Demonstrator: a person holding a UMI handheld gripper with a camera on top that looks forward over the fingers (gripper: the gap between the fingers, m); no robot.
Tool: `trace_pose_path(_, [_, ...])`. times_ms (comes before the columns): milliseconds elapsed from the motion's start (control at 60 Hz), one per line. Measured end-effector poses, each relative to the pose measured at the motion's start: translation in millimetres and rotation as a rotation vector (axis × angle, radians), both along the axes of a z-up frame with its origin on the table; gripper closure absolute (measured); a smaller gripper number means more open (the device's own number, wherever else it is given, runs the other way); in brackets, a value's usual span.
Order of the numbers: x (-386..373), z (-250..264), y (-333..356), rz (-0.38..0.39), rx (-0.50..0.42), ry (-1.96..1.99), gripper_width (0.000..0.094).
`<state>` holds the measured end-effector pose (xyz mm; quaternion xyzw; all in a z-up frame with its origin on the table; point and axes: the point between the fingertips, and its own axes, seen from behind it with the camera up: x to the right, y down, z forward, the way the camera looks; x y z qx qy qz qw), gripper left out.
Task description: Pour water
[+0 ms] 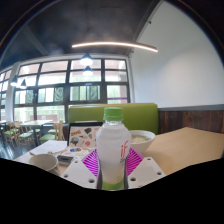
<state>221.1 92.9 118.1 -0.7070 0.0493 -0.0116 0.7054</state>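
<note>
Hand-held gripper: its two fingers rise from 6 o'clock, and the pink pads press against both sides of a bottle, so it is clamped on it.
Bottle: clear plastic, upright, held between the fingers at the centre, with liquid showing inside.
Cap: green, at the bottle's top, screwed on.
Label: a pale band around the bottle's middle; its print is too small to read, so no brand can be told.
Bowl: white, at 3 o'clock just beside the bottle, resting on the tabletop.
Second bowl: pale, at 9 o'clock of the bottle, well apart from it.
Tabletop: light wood, stretching toward 3 o'clock.
Printed sheet: at 10 o'clock behind the bottle, colourful, writing unreadable.
Bench back: green, at 12 o'clock beyond the bottle.
Windows: large panes at 11 o'clock.
Ceiling light: long bright strip at 12 o'clock.
</note>
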Motion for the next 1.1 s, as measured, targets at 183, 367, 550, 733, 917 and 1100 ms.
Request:
trace_pose_path(183, [-3.6,-35.8,8.9,0.009,-0.094,-0.074,0.0642])
trace_pose_path(367, [-1.8,-36.8,10.5,-0.005,-0.096,-0.08,0.0636])
trace_pose_path(550, [-0.5,-35.2,9.3,-0.003,-0.087,-0.072,0.0515])
trace_pose_path(733, [-9.0,-46.0,-8.2,0.033,-0.162,-0.056,0.0086])
trace_pose_path(917, [-5.7,-33.9,-72.2,-0.023,-0.189,-0.091,0.0118])
trace_pose_path(1100, [-26.4,-20.9,-157.1,-0.021,-0.22,-0.149,0.0112])
